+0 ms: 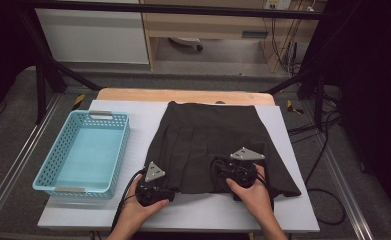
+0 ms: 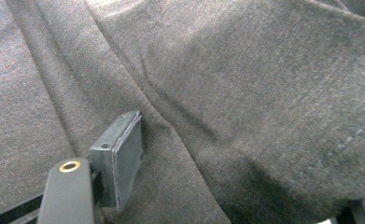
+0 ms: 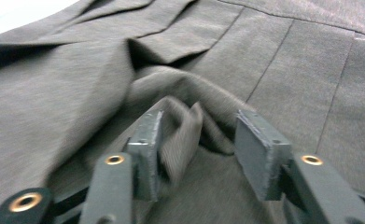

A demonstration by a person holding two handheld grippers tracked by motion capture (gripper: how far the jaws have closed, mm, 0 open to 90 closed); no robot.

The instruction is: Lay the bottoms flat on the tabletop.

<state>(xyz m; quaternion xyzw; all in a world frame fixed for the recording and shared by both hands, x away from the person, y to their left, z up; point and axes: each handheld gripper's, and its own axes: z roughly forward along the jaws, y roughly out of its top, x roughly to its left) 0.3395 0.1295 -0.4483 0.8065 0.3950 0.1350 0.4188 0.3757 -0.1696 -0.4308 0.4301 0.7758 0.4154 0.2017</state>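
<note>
A dark pleated skirt [image 1: 210,145] lies flat on the white sheet [image 1: 293,200] in the middle of the table, just beside a light blue basket [image 1: 58,165]. The right gripper [image 3: 196,140] sits on the near edge of the skirt with its jaws apart, and a loose fold of cloth stands between them without being pinched. The left gripper [image 1: 153,192] is at the skirt's near left corner; one of its jaws rests on the cloth, but I cannot tell if it is gripping.
</note>
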